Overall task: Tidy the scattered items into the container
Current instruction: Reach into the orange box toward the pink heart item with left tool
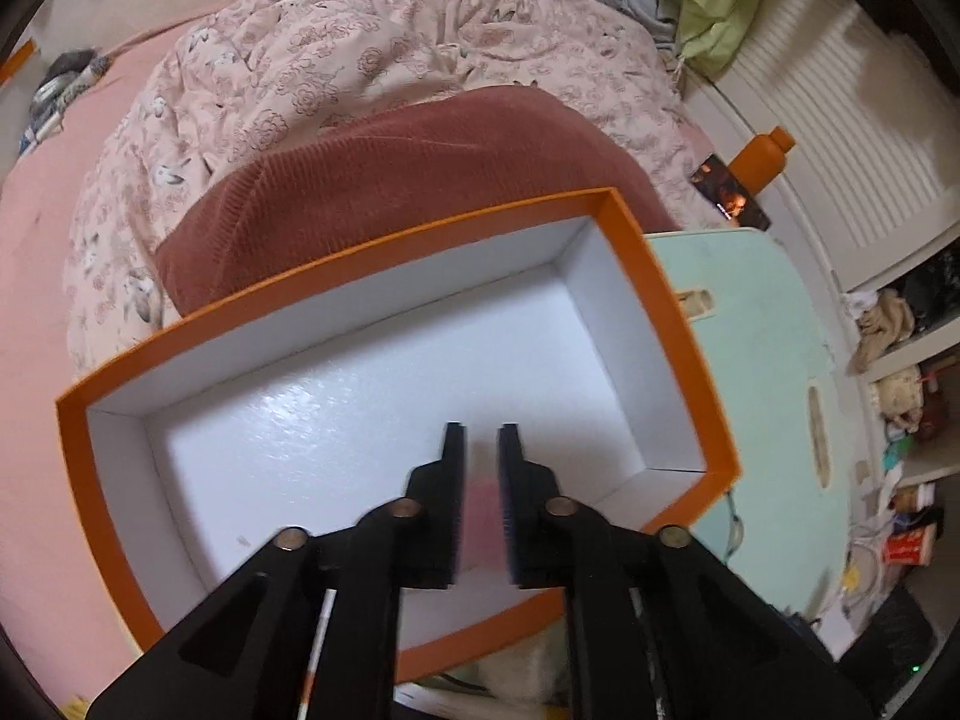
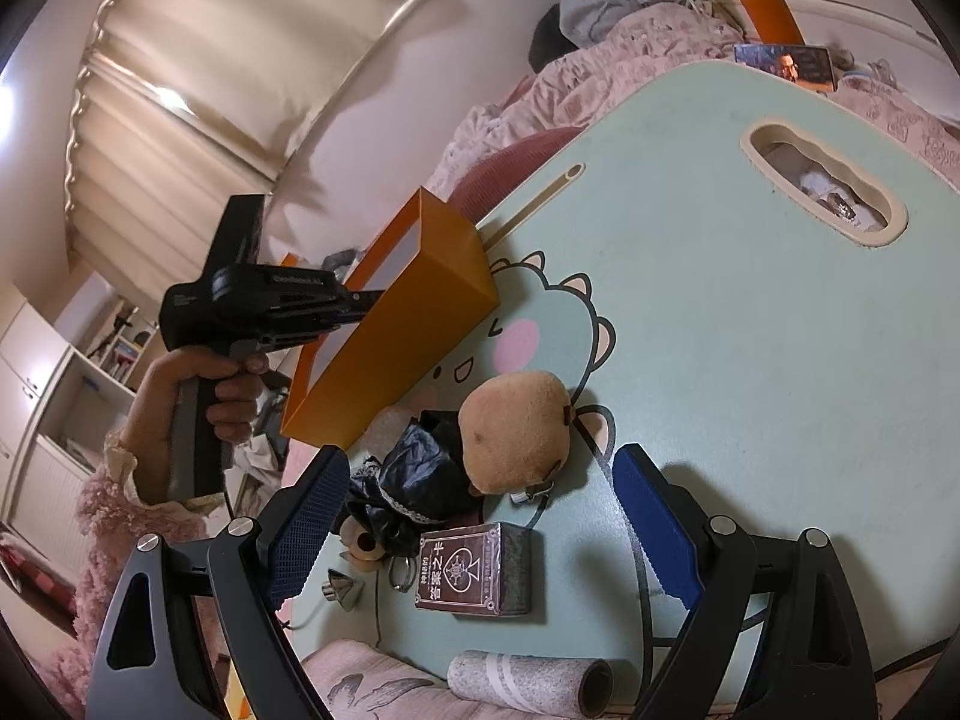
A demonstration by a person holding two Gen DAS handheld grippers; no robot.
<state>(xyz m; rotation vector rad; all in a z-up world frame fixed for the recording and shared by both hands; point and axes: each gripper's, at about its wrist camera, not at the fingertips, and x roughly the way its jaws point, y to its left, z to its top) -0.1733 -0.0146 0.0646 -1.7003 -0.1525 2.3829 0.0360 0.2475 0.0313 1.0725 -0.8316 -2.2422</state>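
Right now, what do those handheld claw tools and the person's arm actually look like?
Both are matte black plastic with triangular cut-outs and silver pivot bolts. The right gripper has wide fingers faced with textured blue pads. The left gripper has narrower black fingers; from outside it looks pistol-shaped, with small white lettering and a grey-black handle. The hand holding it wears a fuzzy pink sleeve with a cream cuff.

A floral quilt (image 1: 336, 60) and a maroon pillow (image 1: 396, 180) lie beside an orange bottle (image 2: 768, 3).

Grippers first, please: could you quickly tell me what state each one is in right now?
Left gripper: jaws narrowly apart over the orange box; a blurred pink patch between them, so a grip cannot be told.
Right gripper: open, empty, above the plush toy.
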